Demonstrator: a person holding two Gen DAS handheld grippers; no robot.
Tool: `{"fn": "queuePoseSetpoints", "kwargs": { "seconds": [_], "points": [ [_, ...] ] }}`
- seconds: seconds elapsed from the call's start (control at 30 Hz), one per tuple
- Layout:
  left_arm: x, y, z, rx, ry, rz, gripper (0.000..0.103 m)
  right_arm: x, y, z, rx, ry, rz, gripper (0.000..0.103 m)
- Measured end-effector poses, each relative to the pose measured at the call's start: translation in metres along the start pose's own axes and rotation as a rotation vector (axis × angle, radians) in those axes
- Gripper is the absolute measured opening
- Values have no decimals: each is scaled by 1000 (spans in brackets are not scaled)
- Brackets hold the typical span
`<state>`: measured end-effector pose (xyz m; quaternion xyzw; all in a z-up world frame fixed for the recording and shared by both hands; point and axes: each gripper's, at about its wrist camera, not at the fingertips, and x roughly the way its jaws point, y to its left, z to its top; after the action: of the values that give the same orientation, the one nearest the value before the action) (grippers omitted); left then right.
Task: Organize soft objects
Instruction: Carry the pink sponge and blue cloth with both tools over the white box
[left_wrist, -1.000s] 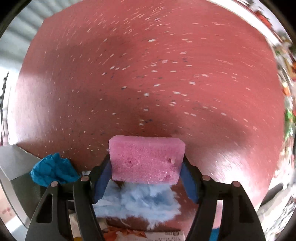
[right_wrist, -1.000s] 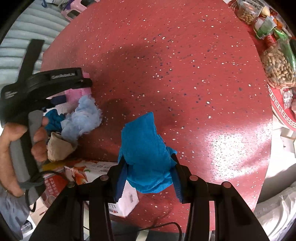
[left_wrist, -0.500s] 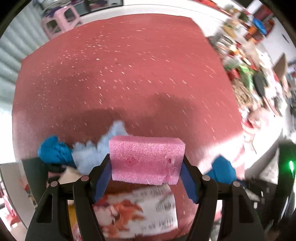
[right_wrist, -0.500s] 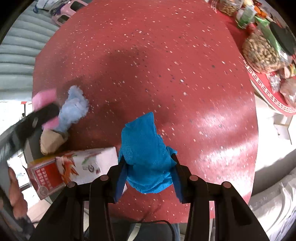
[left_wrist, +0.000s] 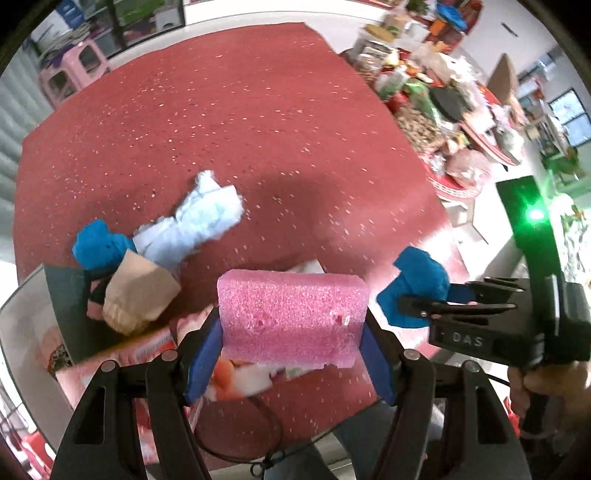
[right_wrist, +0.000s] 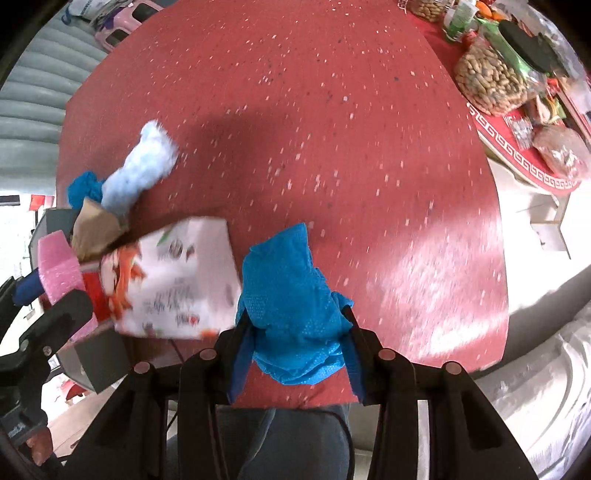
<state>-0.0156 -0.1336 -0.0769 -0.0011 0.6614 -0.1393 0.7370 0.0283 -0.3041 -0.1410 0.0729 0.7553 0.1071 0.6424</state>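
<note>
My left gripper (left_wrist: 291, 336) is shut on a pink sponge (left_wrist: 291, 317), held high above the red table (left_wrist: 258, 122). My right gripper (right_wrist: 295, 332) is shut on a crumpled blue cloth (right_wrist: 291, 291); in the left wrist view the same cloth (left_wrist: 413, 295) hangs at the right. At the table's left edge lie a pale blue fluffy cloth (left_wrist: 195, 225), a dark blue cloth (left_wrist: 99, 247) and a tan soft item (left_wrist: 136, 295). In the right wrist view the sponge (right_wrist: 59, 269) sits at the far left.
A red and white printed box (right_wrist: 173, 277) lies near the table's front edge, below the pile. A grey bin (left_wrist: 70, 310) stands at the left. Bags of peanuts (right_wrist: 487, 77) and packets crowd a second table at the right. A hand (left_wrist: 546, 384) holds the right gripper's handle.
The left gripper has risen and rolled with the sponge, so more of the table and the pile shows. The right gripper shifted along with its cloth; the box now lies beside it.
</note>
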Motion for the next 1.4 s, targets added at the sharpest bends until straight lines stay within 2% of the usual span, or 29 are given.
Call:
{"fn": "queuePoseSetpoints", "kwargs": {
  "seconds": [0.23, 0.5, 0.93, 1.4],
  "points": [
    [-30, 3, -41, 74, -42, -23, 72, -4, 25, -38, -17, -12, 7, 45],
    [-57, 25, -82, 66, -88, -7, 72, -9, 73, -67, -112, -43, 21, 45],
    [-99, 101, -127, -161, -221, 52, 72, -24, 152, -89, -345, -88, 5, 45],
    [-110, 173, -173, -413, -260, 104, 72, -44, 241, -111, -622, -116, 37, 45]
  ]
}}
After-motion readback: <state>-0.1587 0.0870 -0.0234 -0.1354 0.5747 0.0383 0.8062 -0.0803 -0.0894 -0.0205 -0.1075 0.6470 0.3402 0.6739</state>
